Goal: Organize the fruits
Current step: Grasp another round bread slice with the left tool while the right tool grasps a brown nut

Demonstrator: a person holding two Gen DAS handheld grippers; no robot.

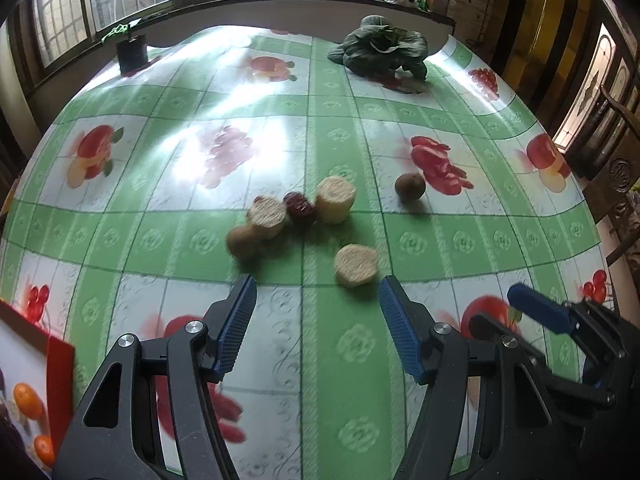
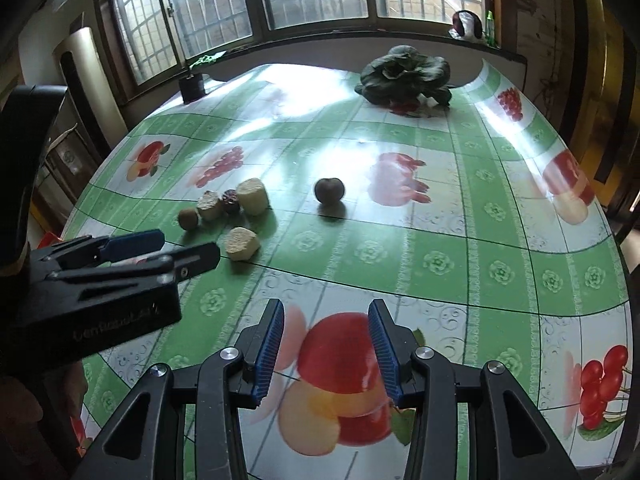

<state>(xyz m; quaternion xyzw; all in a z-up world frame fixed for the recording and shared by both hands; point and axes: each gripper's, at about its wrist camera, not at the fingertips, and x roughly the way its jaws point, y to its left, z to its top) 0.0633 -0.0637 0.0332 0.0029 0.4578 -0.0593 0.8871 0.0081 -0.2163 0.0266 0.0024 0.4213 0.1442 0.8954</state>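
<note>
Fingers of the left gripper [image 1: 318,294] stand apart with nothing between them, and the right gripper [image 2: 326,320] is likewise parted and empty over the bench [image 2: 440,240]. Just ahead of the left fingers lies a pale fruit chunk [image 1: 356,266]; beyond it sits a cluster of pieces [image 1: 292,212], and a lone round fruit [image 2: 329,191] lies well ahead of the right fingers. Nothing looks gathered yet, so the sorting appears barely begun.
</note>
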